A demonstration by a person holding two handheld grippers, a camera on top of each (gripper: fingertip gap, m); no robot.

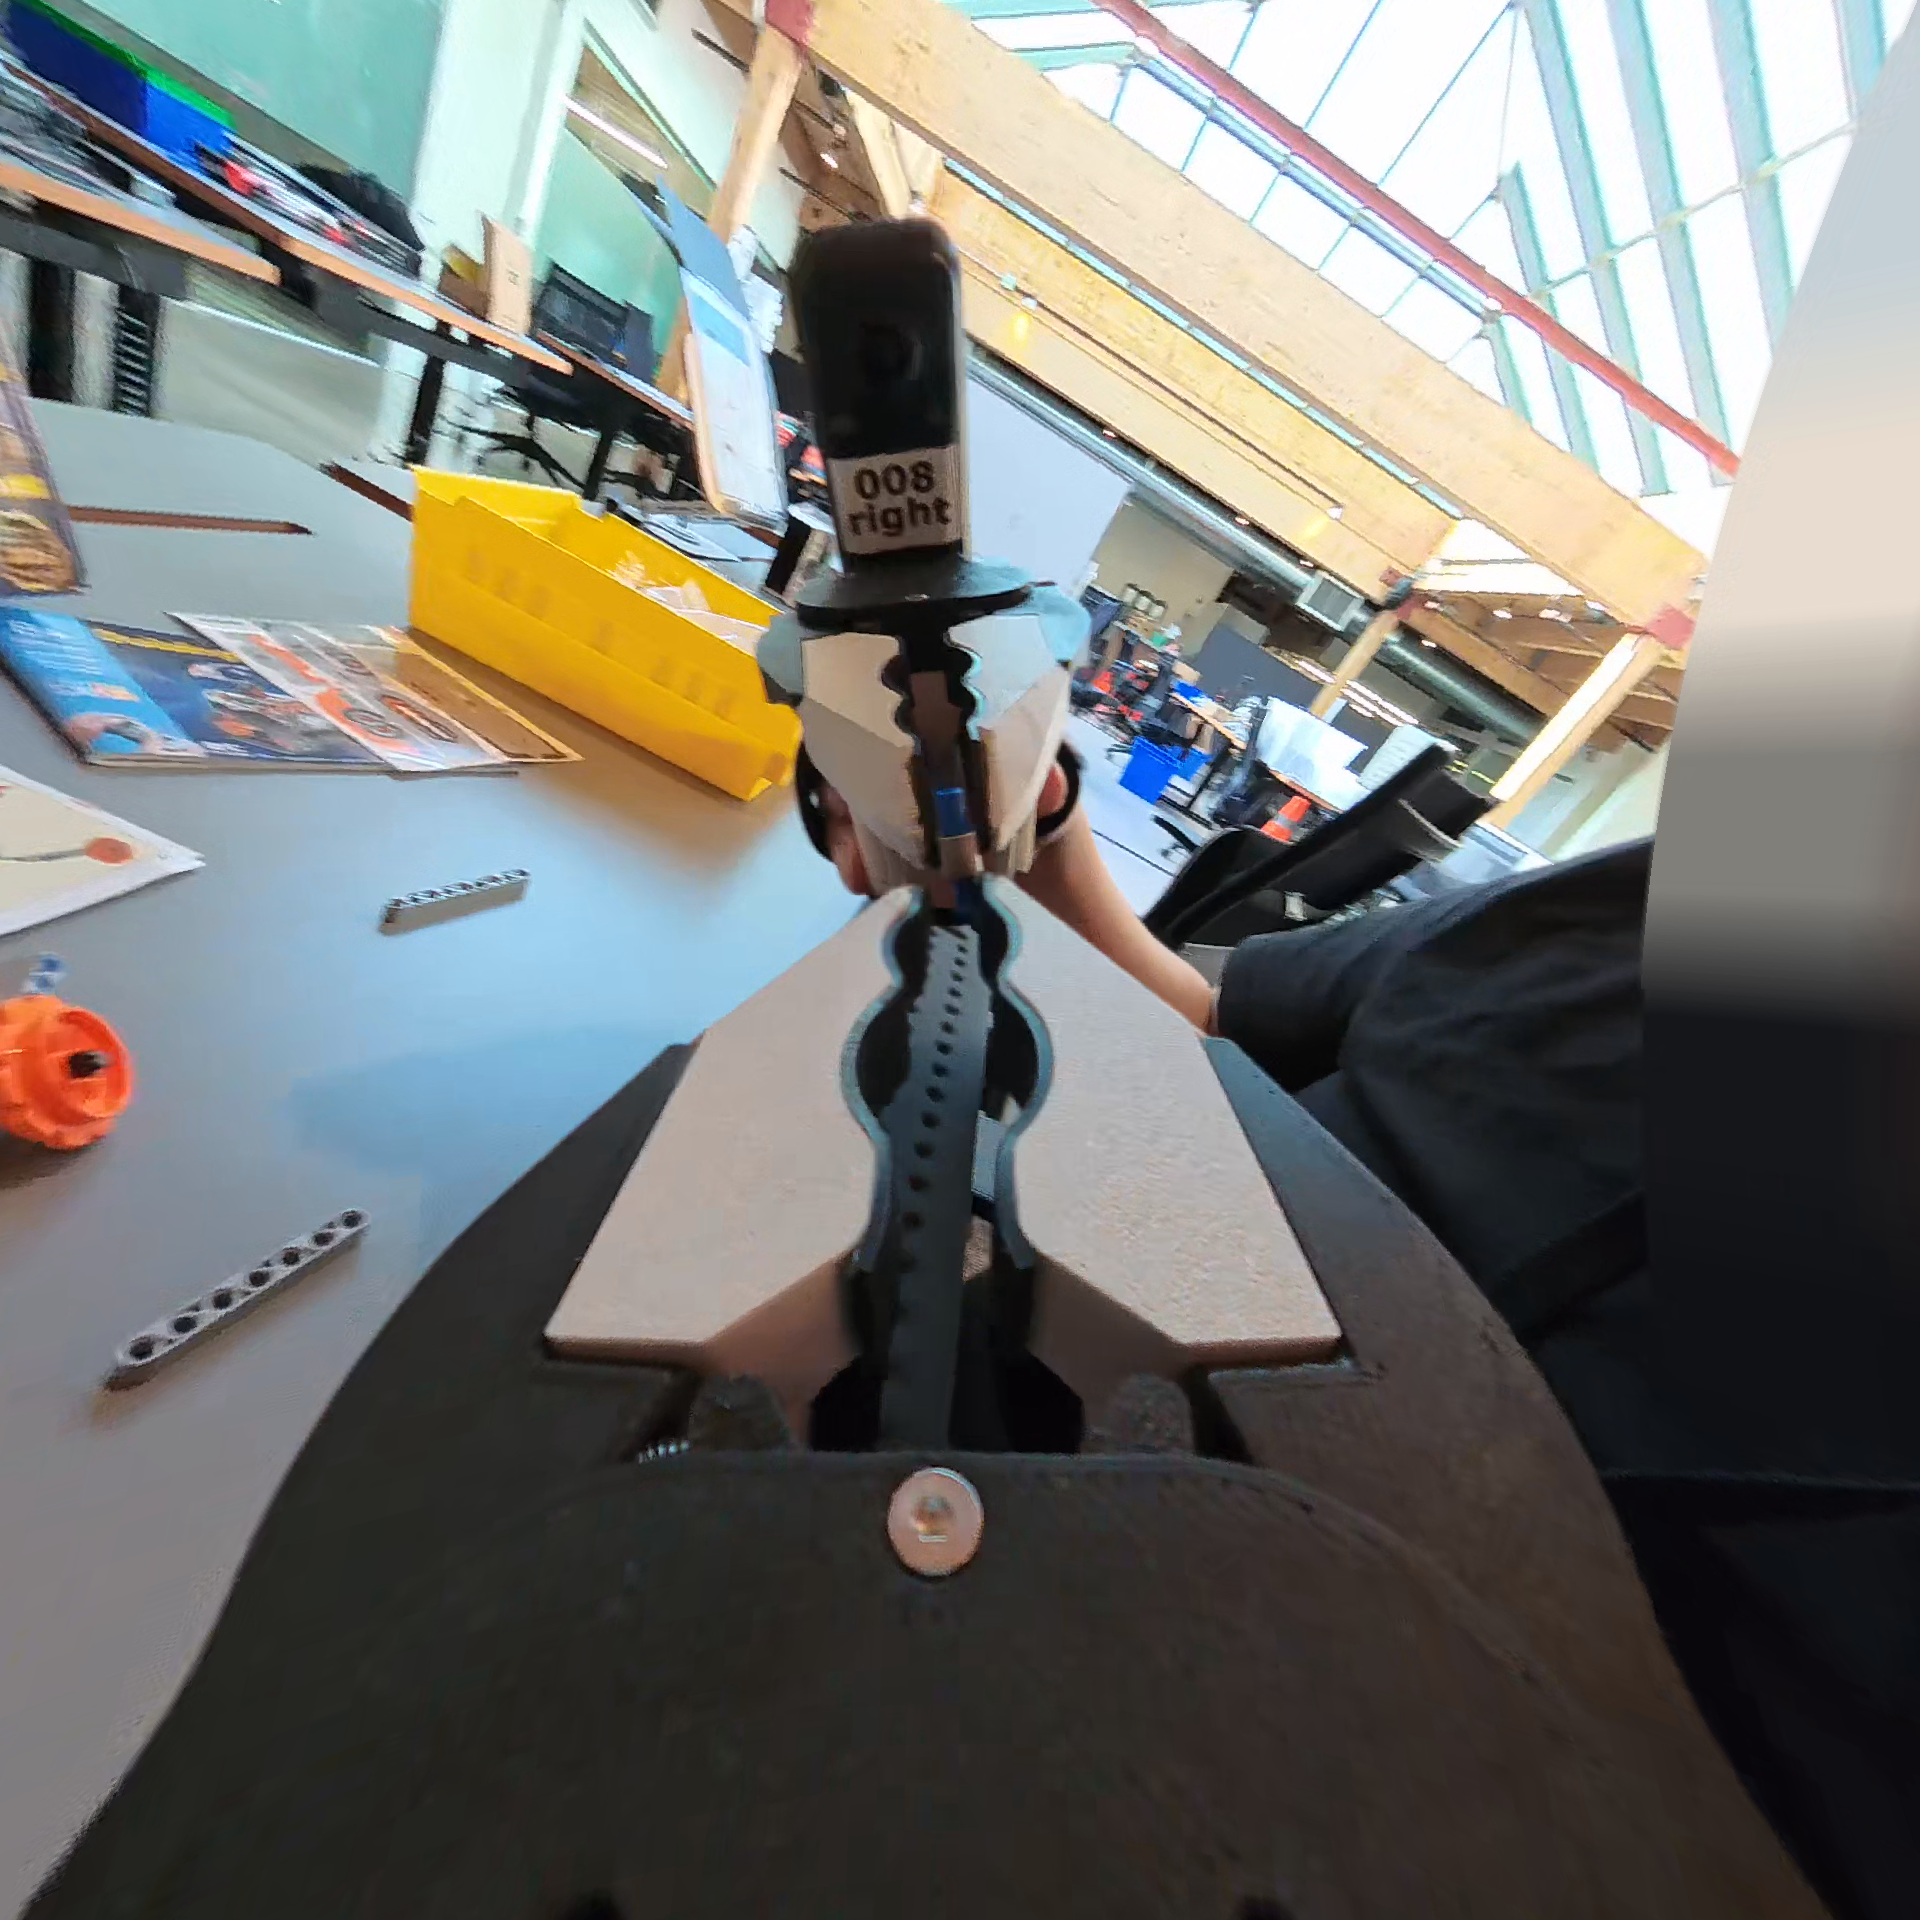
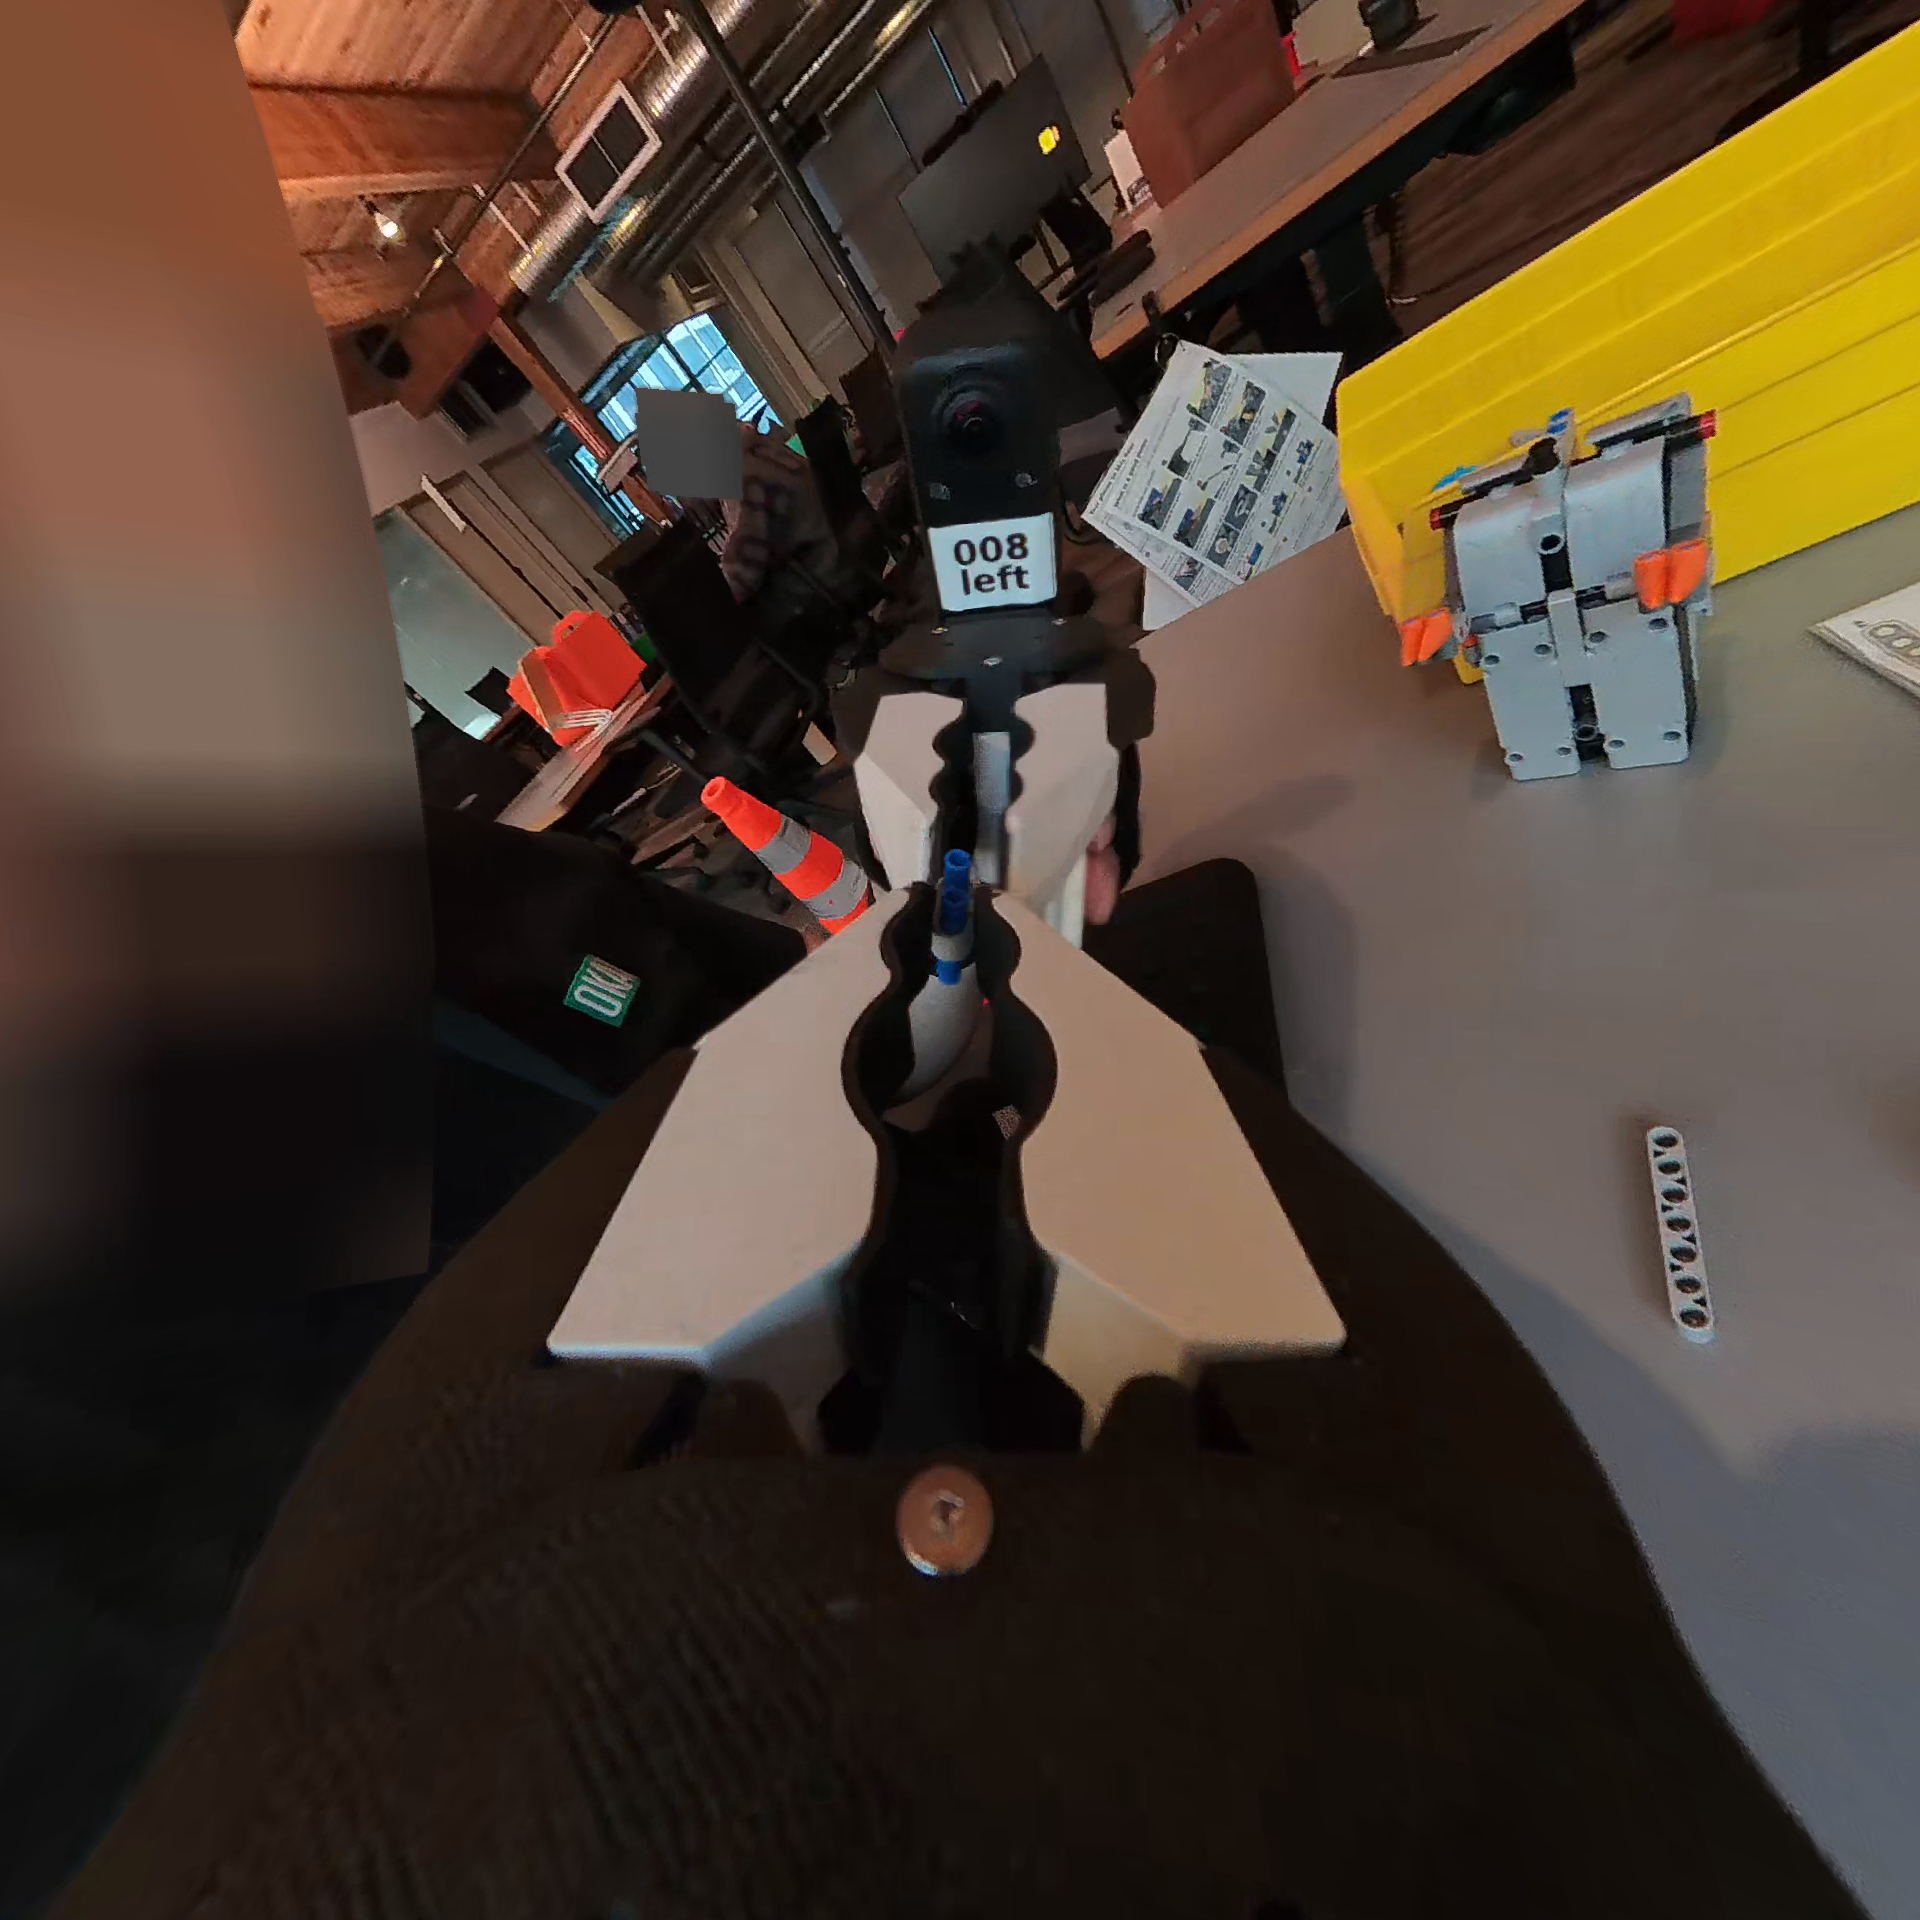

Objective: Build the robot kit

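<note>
My left gripper (image 1: pixel 951 902) is shut on a long dark-looking beam with holes (image 1: pixel 935 1122), held lengthwise between its pads. My right gripper (image 1: pixel 951 857) faces it tip to tip, above the table's near edge. In the right wrist view, my right gripper (image 2: pixel 951 906) is shut on a light grey beam (image 2: pixel 940 1013) with blue pins (image 2: pixel 954 883) sticking out of its front end. The left gripper (image 2: pixel 971 862) stands right in front of it with its grey beam (image 2: pixel 992 795). The blue pins reach the tip of the left gripper's beam; whether they touch is unclear.
On the grey table (image 1: pixel 416 1039) lie two loose grey beams (image 1: pixel 239 1299) (image 1: pixel 457 896), an orange wheel part (image 1: pixel 57 1070), booklets (image 1: pixel 260 696) and a yellow bin (image 1: pixel 582 623). A grey brick assembly with orange parts (image 2: pixel 1569 603) stands by the bin (image 2: pixel 1662 312). A person's arm (image 1: pixel 1122 935) is behind.
</note>
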